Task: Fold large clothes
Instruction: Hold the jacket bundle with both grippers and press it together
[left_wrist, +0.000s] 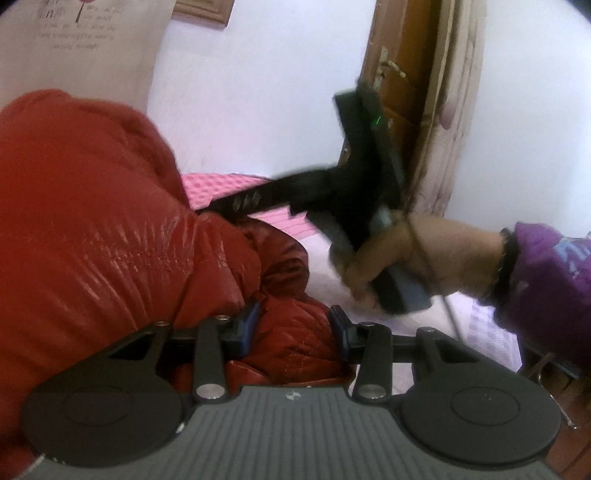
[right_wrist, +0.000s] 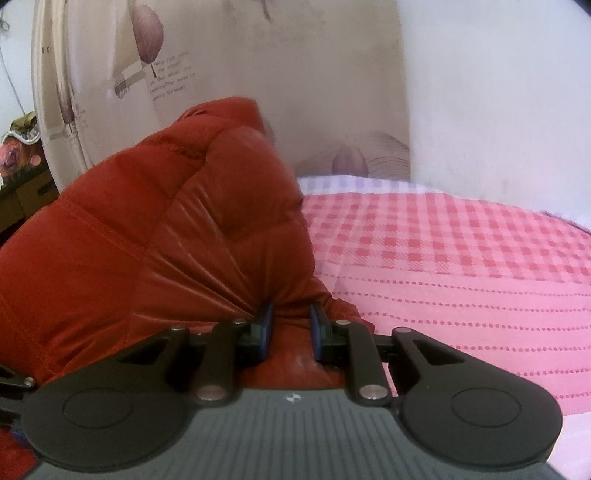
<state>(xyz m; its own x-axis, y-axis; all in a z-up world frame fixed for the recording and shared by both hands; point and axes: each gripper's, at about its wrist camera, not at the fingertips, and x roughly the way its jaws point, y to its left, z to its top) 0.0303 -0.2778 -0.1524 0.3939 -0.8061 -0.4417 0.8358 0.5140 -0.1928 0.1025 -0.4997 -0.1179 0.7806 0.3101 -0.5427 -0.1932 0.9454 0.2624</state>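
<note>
- The red padded jacket (left_wrist: 92, 229) is bunched up high on the bed, over the pink checked bedspread (right_wrist: 461, 266)
- The left gripper (left_wrist: 293, 328) has a fold of the jacket's quilted lining between its blue fingers (left_wrist: 245, 325); they stand at a middling gap with cloth filling the space and seem to press on it, though the view does not make that quite certain
- The right gripper (right_wrist: 291, 332) has its fingers (right_wrist: 266, 328) set narrow, pinched on a gathered ridge of the jacket, with creases fanning out from the grip
- In the left wrist view the right gripper (left_wrist: 218, 206) reaches in from the right, its tip buried in the jacket, carried by a hand (left_wrist: 406, 254) in a purple sleeve (left_wrist: 546, 273)
- Behind stand a white wall (left_wrist: 258, 92), a brown door (left_wrist: 399, 74) and a curtain printed with tulips (right_wrist: 155, 48)
</note>
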